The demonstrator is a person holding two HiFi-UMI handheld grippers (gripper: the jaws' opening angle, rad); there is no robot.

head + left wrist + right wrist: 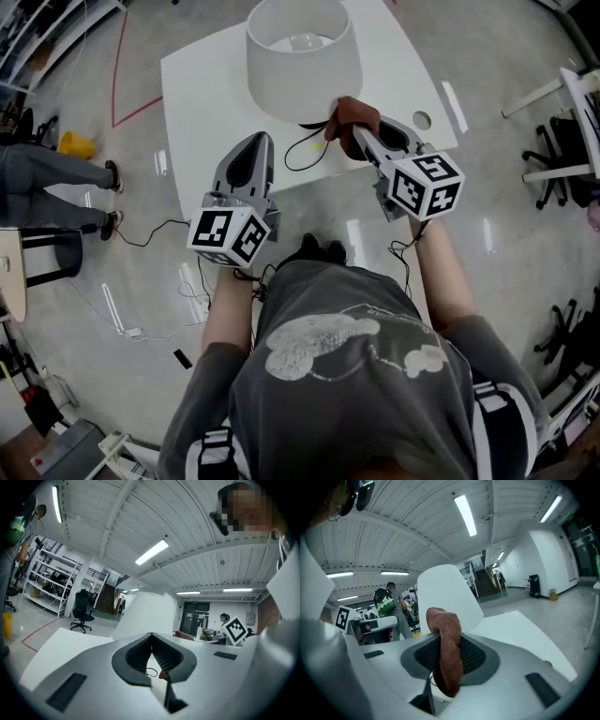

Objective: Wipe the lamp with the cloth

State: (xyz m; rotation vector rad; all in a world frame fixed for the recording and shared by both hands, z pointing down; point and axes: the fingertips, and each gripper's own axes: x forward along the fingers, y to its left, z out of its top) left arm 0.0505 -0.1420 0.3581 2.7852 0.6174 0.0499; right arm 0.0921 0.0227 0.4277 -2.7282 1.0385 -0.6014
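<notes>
A lamp with a white shade (302, 56) stands on the white table (197, 94); its black cord (302, 150) loops in front of it. My right gripper (354, 131) is shut on a brown cloth (352, 114), held just below and to the right of the shade's lower rim. In the right gripper view the cloth (446, 648) hangs pinched between the jaws, with the shade (449, 595) close behind. My left gripper (257, 142) hovers over the table's near edge, left of the cord, its jaws together with nothing in them (151, 641). The lamp shade (146, 613) rises ahead of it.
A round hole (422, 120) is in the table near its right edge. A person's legs (56, 178) stand at the left by a yellow object (77, 144). Office chairs (562, 150) stand at the right. Cables run across the floor (150, 234).
</notes>
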